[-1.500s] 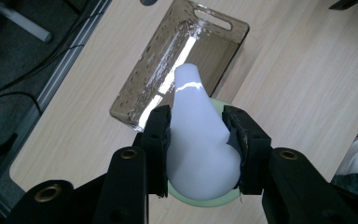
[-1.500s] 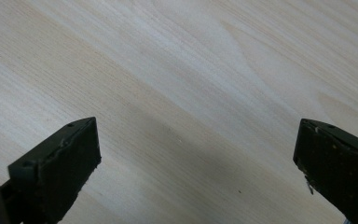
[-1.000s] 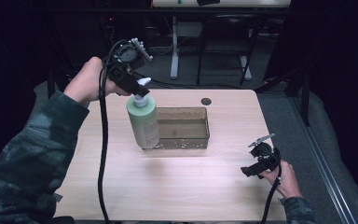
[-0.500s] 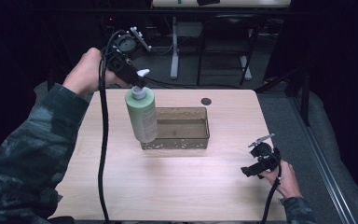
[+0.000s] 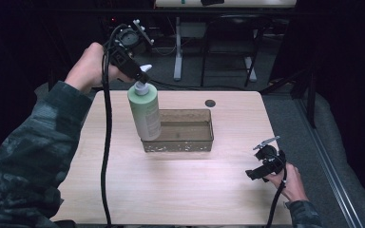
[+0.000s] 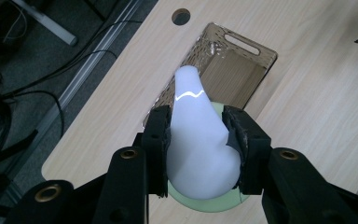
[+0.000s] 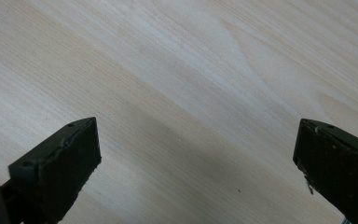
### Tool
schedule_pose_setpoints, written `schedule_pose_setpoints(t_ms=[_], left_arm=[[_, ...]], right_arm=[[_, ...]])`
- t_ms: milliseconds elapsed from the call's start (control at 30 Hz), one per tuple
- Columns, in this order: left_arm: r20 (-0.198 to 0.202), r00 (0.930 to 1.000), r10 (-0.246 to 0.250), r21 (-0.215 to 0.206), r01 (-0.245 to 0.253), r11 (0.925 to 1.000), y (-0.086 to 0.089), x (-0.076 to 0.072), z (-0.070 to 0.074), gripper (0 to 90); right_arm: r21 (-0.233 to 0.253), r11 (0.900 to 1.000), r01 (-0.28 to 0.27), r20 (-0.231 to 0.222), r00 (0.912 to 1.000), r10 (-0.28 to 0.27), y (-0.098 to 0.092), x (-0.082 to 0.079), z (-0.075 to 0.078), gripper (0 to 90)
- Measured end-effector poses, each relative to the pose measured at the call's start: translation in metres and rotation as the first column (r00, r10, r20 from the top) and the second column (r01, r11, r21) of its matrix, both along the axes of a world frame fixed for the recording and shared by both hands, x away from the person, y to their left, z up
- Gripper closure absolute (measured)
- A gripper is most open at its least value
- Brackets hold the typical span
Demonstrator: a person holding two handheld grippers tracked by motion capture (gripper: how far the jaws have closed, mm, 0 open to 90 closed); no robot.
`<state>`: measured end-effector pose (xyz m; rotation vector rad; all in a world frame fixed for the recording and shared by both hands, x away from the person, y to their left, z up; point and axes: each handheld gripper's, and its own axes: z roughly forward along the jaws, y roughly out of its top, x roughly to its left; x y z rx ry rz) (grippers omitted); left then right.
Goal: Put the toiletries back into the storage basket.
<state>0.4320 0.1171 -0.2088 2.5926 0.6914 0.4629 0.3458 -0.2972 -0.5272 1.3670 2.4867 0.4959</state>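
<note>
Pale-green soap bottle (image 5: 145,114) hangs left of centre in the high view, its base over the left end of the brown bin (image 5: 187,131). Left tool (image 5: 142,75) is clenched on the bottle's white pump head (image 6: 198,140), one jaw on each side. Right tool (image 5: 262,164), lower right, hovers over the bare wooden table (image 7: 177,84), jaws spread wide.

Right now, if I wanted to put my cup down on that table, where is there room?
The pale wooden table is bare along its near side, between the dangling black cable and the right gripper. It's crowded mid-table: the left gripper holds the green pump bottle over the brown plastic tray.
</note>
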Motion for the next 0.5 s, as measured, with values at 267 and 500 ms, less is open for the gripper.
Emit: schedule_pose_setpoints(t_ms=[267, 500], left_arm=[[0.000, 0.9999, 0.012, 0.012, -0.012, 0.9999, -0.003, 0.008, -0.002, 63.1], [-0.006, 0.9997, 0.025, 0.005, -0.025, 0.9997, -0.002, 0.017, -0.001, 63.2]], right_arm=[[0.001, 1.000, 0.000, 0.002, 1.0000, 0.000, 0.000, 0.000, 0.000, 0.1], [0.020, 1.000, 0.008, -0.003, 1.0000, -0.008, 0.000, 0.000, 0.000, 0.1]])
